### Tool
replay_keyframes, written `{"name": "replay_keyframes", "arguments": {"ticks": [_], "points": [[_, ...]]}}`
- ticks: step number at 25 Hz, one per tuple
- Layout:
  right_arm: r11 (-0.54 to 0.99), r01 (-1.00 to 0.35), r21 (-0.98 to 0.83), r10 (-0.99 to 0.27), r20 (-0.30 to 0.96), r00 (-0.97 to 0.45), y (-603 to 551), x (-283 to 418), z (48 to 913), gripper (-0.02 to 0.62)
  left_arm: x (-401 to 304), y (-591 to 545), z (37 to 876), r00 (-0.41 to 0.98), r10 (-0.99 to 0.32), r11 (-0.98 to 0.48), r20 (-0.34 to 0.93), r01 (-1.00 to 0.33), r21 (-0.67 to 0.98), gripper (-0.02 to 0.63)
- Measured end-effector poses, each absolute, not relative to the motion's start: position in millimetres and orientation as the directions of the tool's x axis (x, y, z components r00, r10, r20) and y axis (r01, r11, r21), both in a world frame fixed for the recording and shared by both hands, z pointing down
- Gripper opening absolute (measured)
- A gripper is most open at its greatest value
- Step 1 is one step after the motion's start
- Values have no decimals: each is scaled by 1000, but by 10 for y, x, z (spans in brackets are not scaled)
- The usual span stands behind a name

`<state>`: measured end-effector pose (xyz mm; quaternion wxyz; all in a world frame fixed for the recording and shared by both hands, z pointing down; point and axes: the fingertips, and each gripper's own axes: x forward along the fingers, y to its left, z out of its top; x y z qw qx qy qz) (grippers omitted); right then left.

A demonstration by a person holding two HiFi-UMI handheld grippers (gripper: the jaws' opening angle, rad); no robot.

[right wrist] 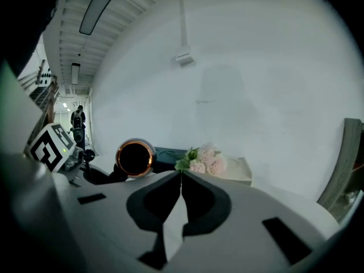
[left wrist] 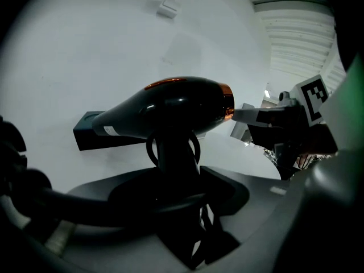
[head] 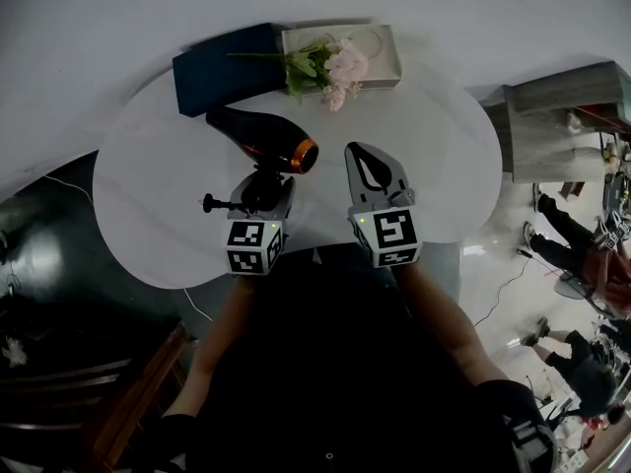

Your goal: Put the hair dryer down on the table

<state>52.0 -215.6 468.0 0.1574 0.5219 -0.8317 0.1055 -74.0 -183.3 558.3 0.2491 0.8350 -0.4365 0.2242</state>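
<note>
A black hair dryer (head: 258, 136) with an orange ring round its mouth hangs over the white table (head: 148, 195), barrel level and mouth pointing right. My left gripper (head: 262, 191) is shut on its handle from below. In the left gripper view the dryer (left wrist: 170, 104) stands upright between the jaws of the left gripper (left wrist: 173, 172), and its cord runs off to the left. Whether the dryer touches the table I cannot tell. My right gripper (head: 361, 151) is just to the dryer's right, shut and empty. In the right gripper view the right gripper (right wrist: 181, 172) has its tips together, with the dryer's mouth (right wrist: 135, 158) to its left.
At the table's far edge lie a dark blue box (head: 222, 67) and a pale box (head: 380, 52) with a bunch of pink flowers (head: 333, 67). A grey cabinet (head: 562, 116) stands at the right, and people stand further right on the floor.
</note>
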Motion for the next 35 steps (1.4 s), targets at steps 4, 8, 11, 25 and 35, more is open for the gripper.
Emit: {"name": "replay_keyframes", "arguments": {"ticks": [4, 8, 11, 25, 35], "points": [[411, -912, -5, -842, 381, -382, -2165, 612, 4695, 14, -654, -1855, 5747, 521, -576, -507, 630, -832, 224, 233], [396, -918, -3, -845, 389, -366, -2156, 675, 4707, 14, -563, -1852, 5898, 523, -532, -530, 666, -819, 220, 233], [393, -919, -8, -842, 400, -363, -2151, 690, 4750, 14, -499, -1882, 5982, 526, -512, -549, 679, -809, 212, 233], [353, -935, -22, -842, 428, -328, -2055, 778, 4858, 14, -319, -1870, 6318, 486, -386, -581, 784, -788, 203, 241], [335, -942, -20, -848, 430, -310, -1966, 771, 4856, 14, -235, -1801, 6389, 531, -306, -599, 790, -753, 274, 275]]}}
